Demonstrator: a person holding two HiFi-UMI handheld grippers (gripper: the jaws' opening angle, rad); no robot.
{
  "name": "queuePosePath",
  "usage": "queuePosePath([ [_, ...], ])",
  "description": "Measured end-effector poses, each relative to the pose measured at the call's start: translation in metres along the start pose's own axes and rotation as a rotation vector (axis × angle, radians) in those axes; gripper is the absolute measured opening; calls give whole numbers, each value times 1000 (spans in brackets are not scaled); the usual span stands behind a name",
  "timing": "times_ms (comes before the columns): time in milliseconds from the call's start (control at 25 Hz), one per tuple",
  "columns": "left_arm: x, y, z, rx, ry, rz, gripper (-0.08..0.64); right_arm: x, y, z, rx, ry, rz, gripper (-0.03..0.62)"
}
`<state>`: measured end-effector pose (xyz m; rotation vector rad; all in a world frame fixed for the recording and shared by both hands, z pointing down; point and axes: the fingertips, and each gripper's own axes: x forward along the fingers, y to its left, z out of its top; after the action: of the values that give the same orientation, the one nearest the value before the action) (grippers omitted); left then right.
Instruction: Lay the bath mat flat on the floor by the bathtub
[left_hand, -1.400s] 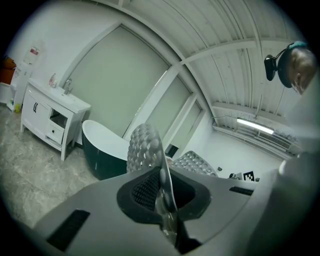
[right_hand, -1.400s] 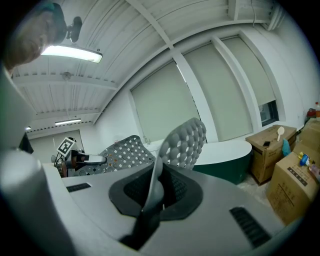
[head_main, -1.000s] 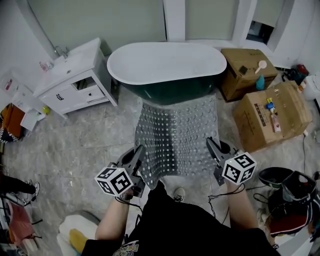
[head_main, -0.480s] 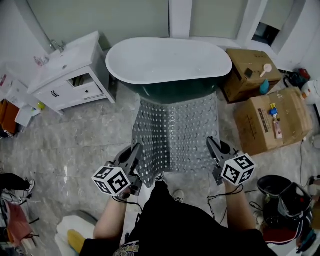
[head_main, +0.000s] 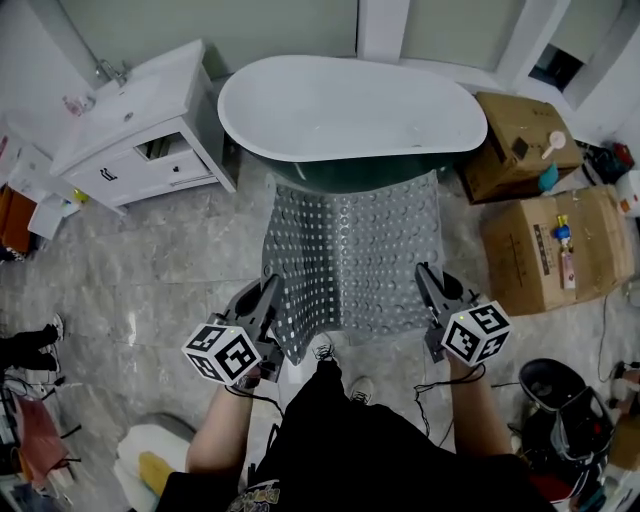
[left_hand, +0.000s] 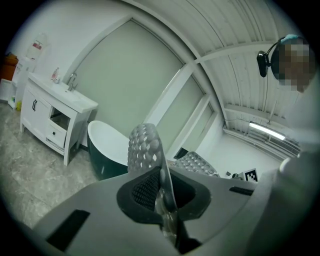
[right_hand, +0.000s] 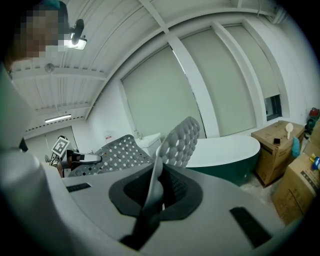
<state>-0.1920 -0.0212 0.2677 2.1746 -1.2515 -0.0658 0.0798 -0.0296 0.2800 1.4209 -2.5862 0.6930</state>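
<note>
The grey perforated bath mat (head_main: 355, 255) hangs stretched in the air between me and the bathtub (head_main: 350, 110), its far edge close to the tub's dark green side. My left gripper (head_main: 268, 300) is shut on the mat's near left corner (left_hand: 145, 147). My right gripper (head_main: 425, 282) is shut on the near right corner (right_hand: 177, 140). In each gripper view the mat's edge runs pinched between the jaws and curls upward. The white tub (left_hand: 107, 145) (right_hand: 225, 147) stands behind it.
A white vanity with sink (head_main: 130, 120) stands left of the tub. Cardboard boxes (head_main: 555, 250) (head_main: 520, 130) sit on the right. A black bin (head_main: 555, 385) is by my right arm. Grey marble floor (head_main: 170, 250) spreads to the left.
The mat has been carried slightly toward the tub and sits a little higher in view; both grippers keep their hold on its near corners.
</note>
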Motion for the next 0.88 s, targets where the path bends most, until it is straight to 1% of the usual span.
queuePosePath([
  [280, 19, 53, 35, -1, 5, 16, 29, 70, 9, 16, 0, 10, 7, 31],
  [600, 32, 103, 71, 20, -16, 27, 28, 126, 25, 38, -33, -7, 11, 31],
  [720, 38, 114, 86, 22, -25, 33, 29, 141, 31, 48, -50, -12, 14, 31],
  [880, 46, 116, 105, 17, -46, 21, 29, 150, 33, 64, -70, -21, 13, 31],
])
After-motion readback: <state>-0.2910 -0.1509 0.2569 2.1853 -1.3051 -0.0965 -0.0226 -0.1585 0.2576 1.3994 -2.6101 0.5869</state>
